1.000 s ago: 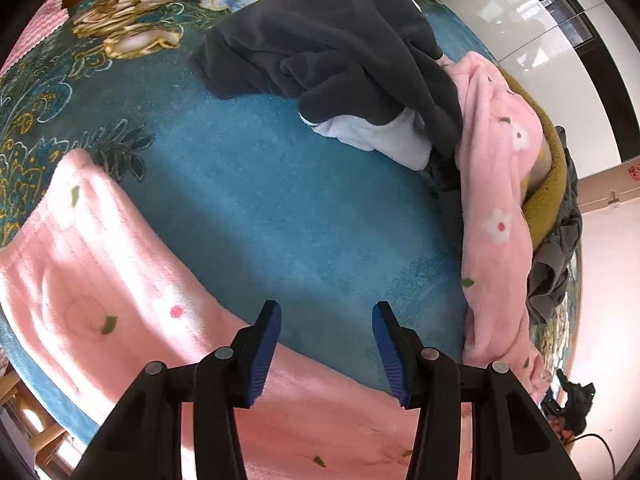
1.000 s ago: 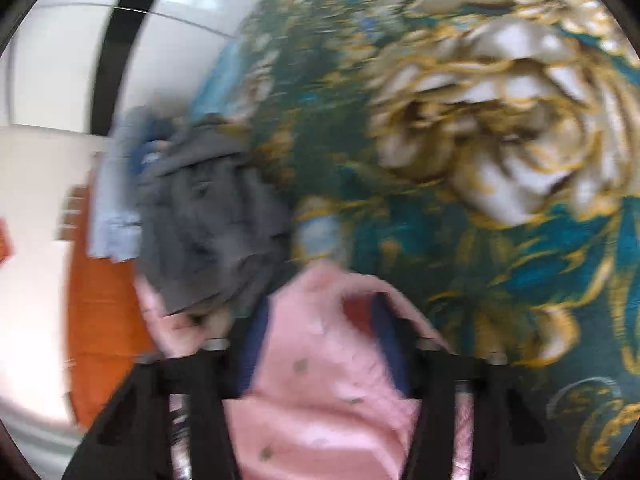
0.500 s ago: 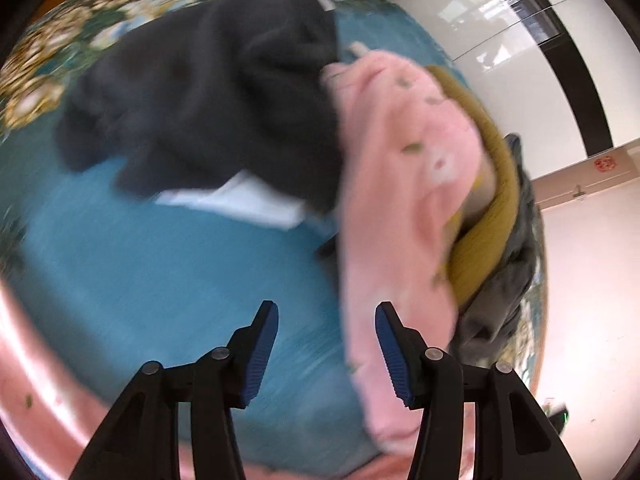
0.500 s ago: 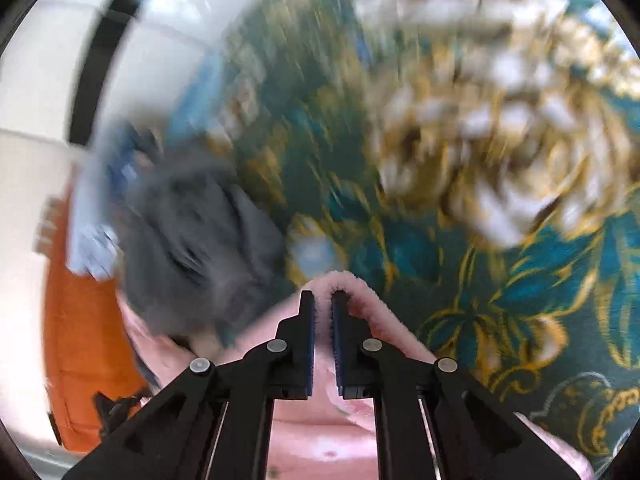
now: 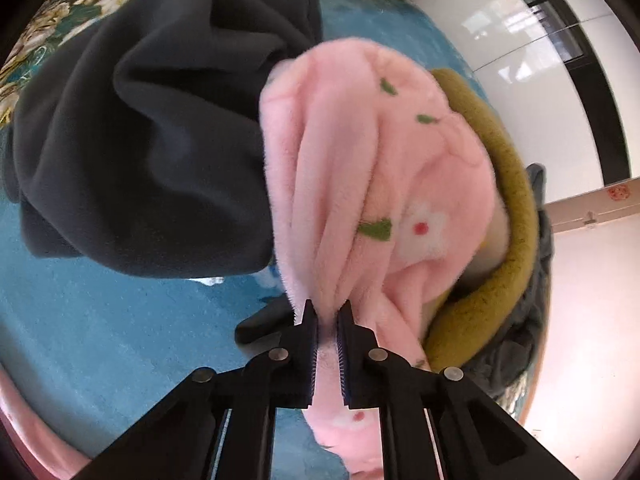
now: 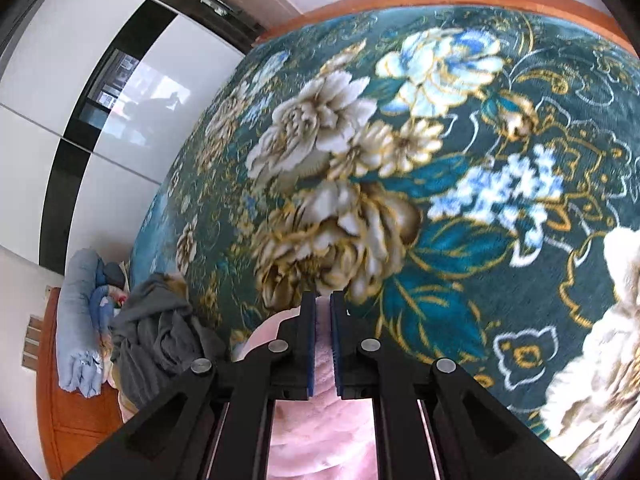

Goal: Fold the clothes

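Both grippers have a pinch on the pink fleece (image 5: 360, 168), as far as I can tell from the wrist views. Starting at the left of the left view, a dark garment (image 5: 152, 140) lies heaped on the blue blanket (image 5: 100, 340), its right edge touching the fleece. My left gripper (image 5: 327, 320) is clamped on a bunched fold of the fleece, whose far part drapes over an olive garment (image 5: 508, 208) in the pile at right. In the right view, a grey garment (image 6: 156, 340) sits near left, and my right gripper (image 6: 322, 312) is closed on another edge of the fleece (image 6: 320, 432), held over the floral blanket (image 6: 400, 160). I judge the main risk is the left grip: it holds several layers, not a clean corner, so spreading could leave the fleece twisted. Pulling it free might also drag the dark or olive garment along, since both touch it.
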`<action>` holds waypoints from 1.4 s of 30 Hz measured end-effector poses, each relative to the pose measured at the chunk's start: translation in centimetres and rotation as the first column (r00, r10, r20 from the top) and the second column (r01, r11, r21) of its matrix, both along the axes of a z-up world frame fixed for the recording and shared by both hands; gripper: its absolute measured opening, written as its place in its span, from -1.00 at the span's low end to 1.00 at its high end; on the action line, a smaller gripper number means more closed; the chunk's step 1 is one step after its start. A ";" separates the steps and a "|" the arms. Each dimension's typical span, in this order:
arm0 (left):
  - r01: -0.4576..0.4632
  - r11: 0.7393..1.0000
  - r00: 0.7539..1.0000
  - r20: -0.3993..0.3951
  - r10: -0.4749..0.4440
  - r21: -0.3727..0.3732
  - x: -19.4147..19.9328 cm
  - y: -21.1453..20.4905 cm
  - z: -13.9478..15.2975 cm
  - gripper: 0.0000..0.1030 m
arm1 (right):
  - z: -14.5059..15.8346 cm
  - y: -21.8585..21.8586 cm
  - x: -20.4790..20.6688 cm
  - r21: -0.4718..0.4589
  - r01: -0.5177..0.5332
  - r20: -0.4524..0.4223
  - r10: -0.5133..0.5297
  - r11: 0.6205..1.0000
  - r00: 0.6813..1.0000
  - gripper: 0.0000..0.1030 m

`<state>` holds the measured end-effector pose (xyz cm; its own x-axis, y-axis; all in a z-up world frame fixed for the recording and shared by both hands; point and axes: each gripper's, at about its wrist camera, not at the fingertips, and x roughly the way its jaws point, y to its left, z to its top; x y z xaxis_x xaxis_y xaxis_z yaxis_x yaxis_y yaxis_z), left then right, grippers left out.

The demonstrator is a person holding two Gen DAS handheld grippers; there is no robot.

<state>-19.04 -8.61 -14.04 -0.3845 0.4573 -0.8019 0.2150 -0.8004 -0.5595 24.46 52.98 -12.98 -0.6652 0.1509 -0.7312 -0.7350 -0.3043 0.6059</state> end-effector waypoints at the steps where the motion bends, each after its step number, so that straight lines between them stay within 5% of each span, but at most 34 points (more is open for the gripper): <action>1: 0.014 1.000 0.999 -0.048 -0.013 0.013 0.6 -0.3 1.1 -0.86 | 0.1 -0.1 -0.1 0.001 -0.007 -0.002 0.007 1.000 1.000 -0.87; 6: 0.041 0.996 0.957 -0.290 -0.015 0.082 7.6 -4.9 6.5 -0.86 | 1.6 -0.7 0.1 0.036 -0.050 -0.024 0.051 0.998 0.998 -0.87; 11: -0.106 0.994 0.994 -0.035 0.107 0.029 14.5 -11.1 -0.5 -0.86 | -0.2 -1.3 1.6 0.004 -0.041 0.015 0.041 0.999 0.999 -0.87; 15: -0.180 0.983 0.977 0.121 0.174 0.036 16.8 -13.3 -4.4 -0.86 | -2.1 -1.8 2.4 -0.045 -0.028 0.052 0.030 0.999 0.998 -0.87; 21: -0.096 0.995 0.991 0.088 0.098 -0.028 15.4 -12.5 -0.7 -0.64 | -2.5 -2.5 3.0 -0.053 -0.044 0.051 0.047 0.998 0.998 -0.87; 22: -0.078 0.995 0.995 0.063 0.081 -0.054 14.6 -12.3 0.2 -0.53 | -2.4 -2.6 3.0 -0.051 -0.050 0.053 0.053 0.997 0.997 -0.87; 24: -0.044 0.994 0.999 0.011 0.045 -0.100 12.7 -11.9 2.0 0.03 | -2.3 -2.7 2.9 -0.051 -0.060 0.056 0.063 0.997 0.996 -0.87; 28: -0.012 0.989 0.998 -0.066 0.003 -0.144 6.6 -10.3 4.3 0.21 | -2.3 -3.2 2.1 -0.065 -0.080 0.055 0.084 0.995 0.995 -0.87; 31: -0.031 0.980 0.999 -0.050 0.021 -0.199 3.3 -9.8 3.3 0.26 | -1.7 -3.9 1.3 -0.065 -0.111 0.057 0.115 0.992 0.992 -0.87; 34: -0.035 0.984 0.998 -0.048 0.027 -0.173 1.6 -9.6 2.6 -0.02 | -0.7 -4.5 0.8 -0.049 -0.146 0.073 0.149 0.988 0.986 -0.85; 35: -0.028 0.985 0.998 -0.052 0.019 -0.170 1.2 -9.3 2.6 -0.58 | -0.3 -4.7 0.6 -0.037 -0.161 0.084 0.164 0.986 0.983 -0.85; 36: -0.019 0.984 0.999 -0.047 0.011 -0.178 1.1 -9.1 2.7 -0.91 | 0.1 -4.9 0.5 -0.025 -0.176 0.095 0.177 0.984 0.980 -0.85; 42: -0.068 0.997 0.976 -0.211 0.058 -0.041 5.7 -13.8 5.9 -0.92 | 1.0 -6.0 -1.4 0.003 -0.234 0.108 0.232 0.972 0.967 -0.85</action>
<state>-13.37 -22.37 -8.14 -0.5729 0.3900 -0.7209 0.1480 -0.8158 -0.5591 23.09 47.02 -11.95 -0.6019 0.0127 -0.7985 -0.7028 -0.4833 0.5221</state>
